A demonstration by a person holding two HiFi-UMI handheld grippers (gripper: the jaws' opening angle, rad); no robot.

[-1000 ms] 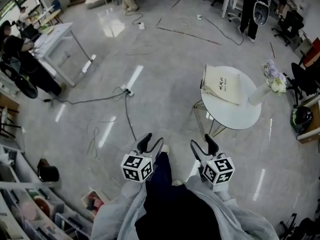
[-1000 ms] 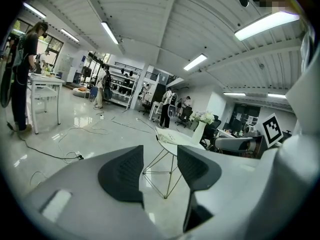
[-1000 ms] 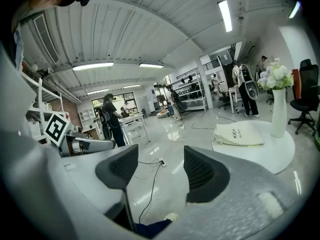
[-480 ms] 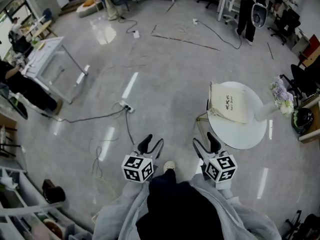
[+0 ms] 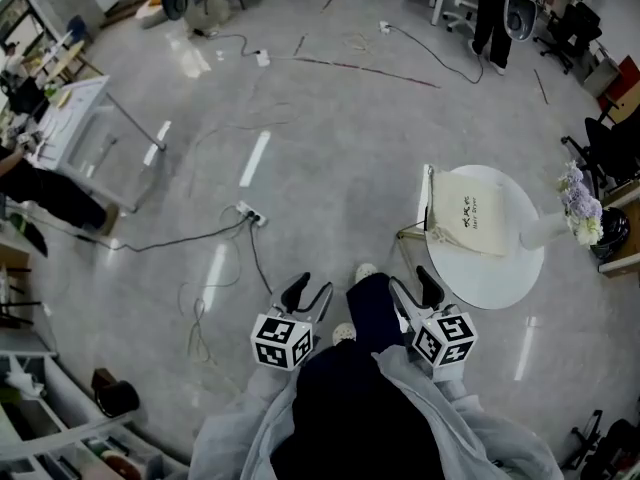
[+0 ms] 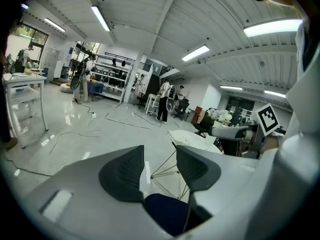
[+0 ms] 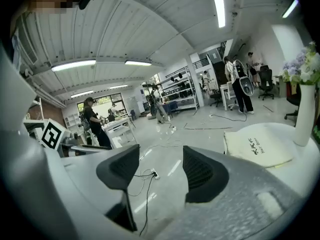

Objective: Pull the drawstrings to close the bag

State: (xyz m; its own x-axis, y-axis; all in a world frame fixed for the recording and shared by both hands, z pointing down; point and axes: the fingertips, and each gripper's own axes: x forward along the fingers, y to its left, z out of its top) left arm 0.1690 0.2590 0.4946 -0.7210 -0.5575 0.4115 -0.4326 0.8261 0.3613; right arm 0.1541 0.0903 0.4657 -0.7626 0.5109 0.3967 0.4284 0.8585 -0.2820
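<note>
Left gripper (image 5: 310,290) and right gripper (image 5: 415,280) stand part open, just narrowed slightly, both empty; the bag (image 5: 470,211) lies untouched on the table (image 5: 500,278) at right.

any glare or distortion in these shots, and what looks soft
Head view: white streaks of glare on the glossy floor, and the edges bow outward. Left gripper view: strong fisheye, black corners, the near jaws soft. Right gripper view: the same bowing, a light strip blown out, the bag fairly sharp.
</note>
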